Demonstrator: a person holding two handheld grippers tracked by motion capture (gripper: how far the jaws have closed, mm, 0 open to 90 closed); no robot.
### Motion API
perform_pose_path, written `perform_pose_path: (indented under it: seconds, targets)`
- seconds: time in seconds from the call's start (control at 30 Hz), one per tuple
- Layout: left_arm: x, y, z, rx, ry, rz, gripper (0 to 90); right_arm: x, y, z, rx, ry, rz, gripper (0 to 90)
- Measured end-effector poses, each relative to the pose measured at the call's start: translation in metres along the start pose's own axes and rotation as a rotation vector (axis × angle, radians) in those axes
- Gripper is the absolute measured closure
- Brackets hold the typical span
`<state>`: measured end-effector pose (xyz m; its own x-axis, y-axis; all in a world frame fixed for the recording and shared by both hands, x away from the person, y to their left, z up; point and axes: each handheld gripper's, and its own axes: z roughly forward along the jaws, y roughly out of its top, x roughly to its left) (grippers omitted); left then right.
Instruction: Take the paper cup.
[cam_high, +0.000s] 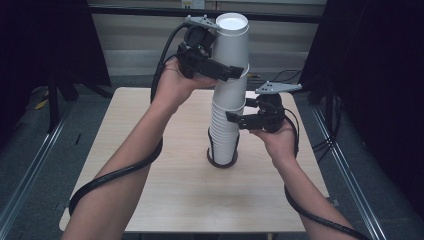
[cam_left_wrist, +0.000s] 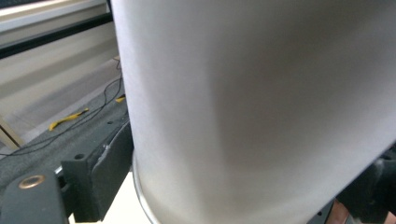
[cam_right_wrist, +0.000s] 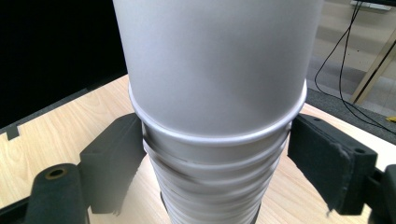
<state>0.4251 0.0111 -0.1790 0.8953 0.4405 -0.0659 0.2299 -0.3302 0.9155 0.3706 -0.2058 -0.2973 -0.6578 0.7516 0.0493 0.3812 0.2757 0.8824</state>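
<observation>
A tall stack of white paper cups (cam_high: 226, 125), nested upside down, stands upright near the middle of the pale wooden table (cam_high: 165, 200), its foot ringed by a dark round base (cam_high: 222, 162). The left gripper (cam_high: 240, 71) is clenched on the topmost white paper cup (cam_high: 231, 42) just above its rolled rim, and that cup seems partly raised off the stack, though the blurred left gripper view leaves this unsure. The right gripper (cam_high: 231, 117) reaches level to the stack lower down, its black jaws flanking the nested rims in the right gripper view; whether the pads press the cups I cannot tell.
</observation>
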Motion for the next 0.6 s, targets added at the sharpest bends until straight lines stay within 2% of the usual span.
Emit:
perform_pose_path:
  seconds: [0.43,0.6]
  targets:
    - [-0.0009,0.0041,-0.0048,-0.011,-0.009,0.003,10.5,0.0005,-0.0026,0.0006,0.012,-0.002,-0.006,17.3]
    - [-0.0014,0.0053,-0.0069,-0.022,-0.011,-0.008,10.5,0.0003,-0.005,0.0011,0.011,0.006,-0.009,15.2]
